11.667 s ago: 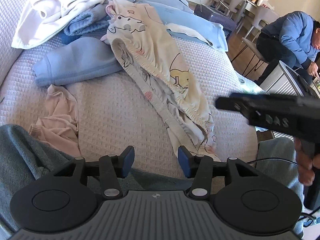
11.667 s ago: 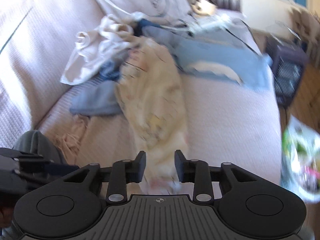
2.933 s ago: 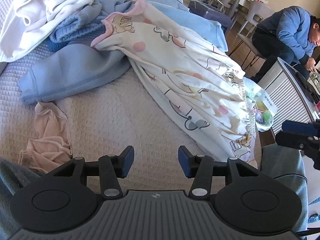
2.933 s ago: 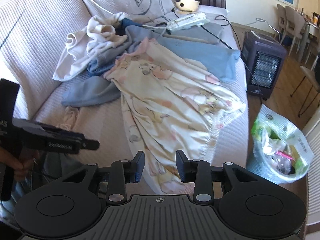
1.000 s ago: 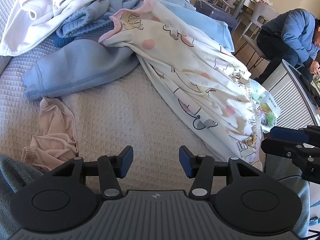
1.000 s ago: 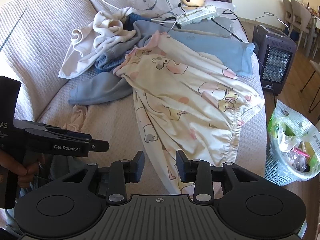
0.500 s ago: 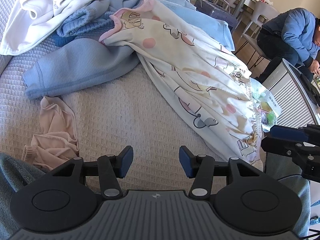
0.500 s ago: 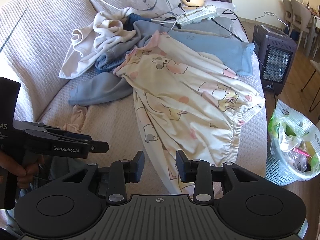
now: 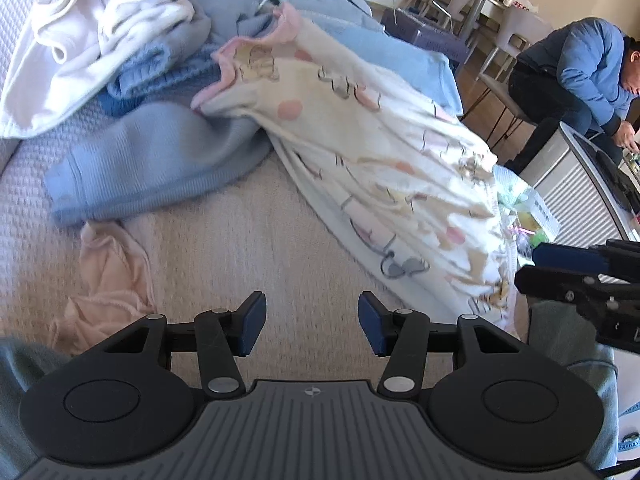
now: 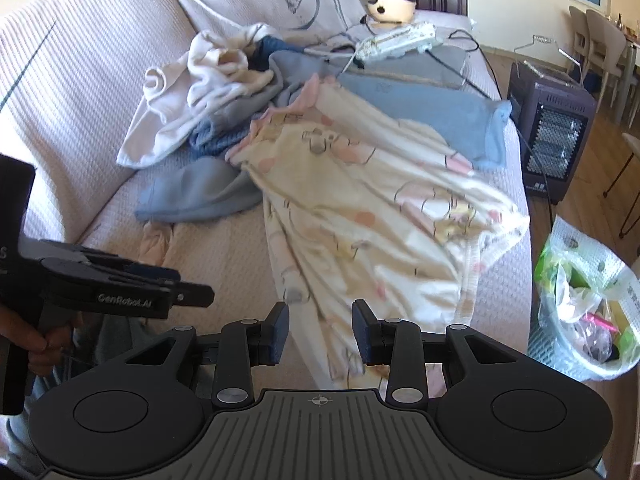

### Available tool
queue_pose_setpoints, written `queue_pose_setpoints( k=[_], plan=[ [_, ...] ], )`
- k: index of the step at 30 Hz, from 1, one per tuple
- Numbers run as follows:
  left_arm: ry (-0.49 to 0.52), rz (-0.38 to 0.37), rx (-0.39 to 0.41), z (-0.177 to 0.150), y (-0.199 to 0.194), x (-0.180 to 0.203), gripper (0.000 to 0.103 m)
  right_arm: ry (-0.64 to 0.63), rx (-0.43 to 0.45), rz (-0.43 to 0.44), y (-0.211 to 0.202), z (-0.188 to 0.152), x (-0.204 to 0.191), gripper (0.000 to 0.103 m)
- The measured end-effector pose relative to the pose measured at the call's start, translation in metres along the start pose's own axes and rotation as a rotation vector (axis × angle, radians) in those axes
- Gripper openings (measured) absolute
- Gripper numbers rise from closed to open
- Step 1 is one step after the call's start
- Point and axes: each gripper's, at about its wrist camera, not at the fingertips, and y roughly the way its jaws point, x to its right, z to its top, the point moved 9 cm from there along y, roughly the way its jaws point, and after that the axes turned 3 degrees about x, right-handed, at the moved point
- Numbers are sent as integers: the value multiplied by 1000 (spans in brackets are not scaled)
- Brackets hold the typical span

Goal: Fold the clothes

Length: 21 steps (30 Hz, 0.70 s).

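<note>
A cream printed garment (image 10: 372,216) lies spread across the sofa (image 10: 72,92) seat, its gathered hem trailing off the front edge toward five o'clock. The right gripper (image 10: 318,334) hovers just above that near edge, its blue-padded fingers (image 10: 276,334) apart with nothing between them. At nine o'clock the left gripper (image 10: 176,286) juts in, held by a hand (image 10: 38,340). A grey-blue garment (image 10: 200,192) and a crumpled white one (image 10: 192,92) sit toward eleven o'clock, a small pink piece (image 10: 156,246) beside them. On the floor at four o'clock stands a bag-lined bin (image 10: 588,304); a heater (image 10: 554,136) sits at two o'clock.
</note>
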Motion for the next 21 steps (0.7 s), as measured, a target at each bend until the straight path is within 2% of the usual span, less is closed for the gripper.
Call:
queue_pose_setpoints(
  k=[6,10,13,18,21],
  plan=[
    [-9,39,51,24,1,-14,45,-27,44,33,8,31,2,35],
    [-24,81,50,35,8,-28,32,-103,59,77,29,49,-14,35],
    [-50,85,37,38,13,-37,30,-154,82,117,52,68,-29,35],
    [-107,98,39,43,16,-54,30,-254,182,106,98,132,-30,35],
    [-135,112,39,47,18,-65,30,-270,182,111,129,162,-21,35]
  ],
)
